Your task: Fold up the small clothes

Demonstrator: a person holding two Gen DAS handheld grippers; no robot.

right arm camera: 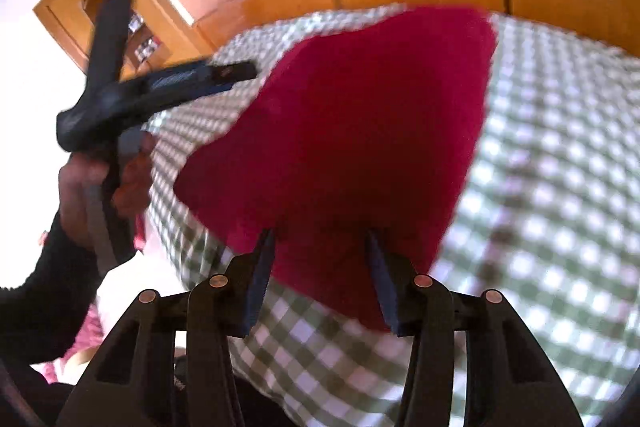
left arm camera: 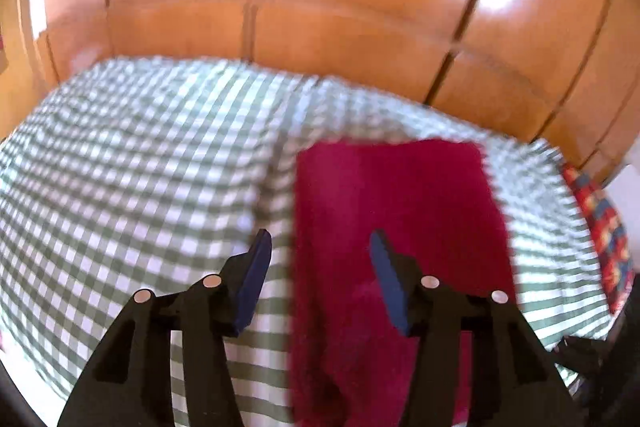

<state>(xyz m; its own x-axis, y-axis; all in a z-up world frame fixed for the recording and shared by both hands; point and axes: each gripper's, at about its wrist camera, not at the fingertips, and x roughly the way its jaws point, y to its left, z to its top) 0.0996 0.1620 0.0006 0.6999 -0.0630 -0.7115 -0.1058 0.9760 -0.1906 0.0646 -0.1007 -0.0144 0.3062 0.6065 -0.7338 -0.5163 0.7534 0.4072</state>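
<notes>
The red cloth [left arm camera: 392,211], a fuzzy, fleece-like piece, lies as a neat rectangle on the green-and-white checked cover [left arm camera: 140,167] of the desk, so one fold looks finished. The left hand-held gripper [left arm camera: 320,239] hovers released above the cloth's left edge, nothing between its blue pads. The right hand-held gripper [right arm camera: 320,235] straddles the near edge, though whether it pinches the fabric I cannot tell. Next probably comes a second fold, needing both near corners pinched.

Red cloth [right arm camera: 344,131] on the checked cover [right arm camera: 552,187]

The right gripper [right arm camera: 320,239] stands with jaws apart at the cloth's near edge, its blue fingertips [right arm camera: 262,263] against the fabric; at left a hand [right arm camera: 92,195] holds the left gripper [right arm camera: 236,73] above the cover
</notes>
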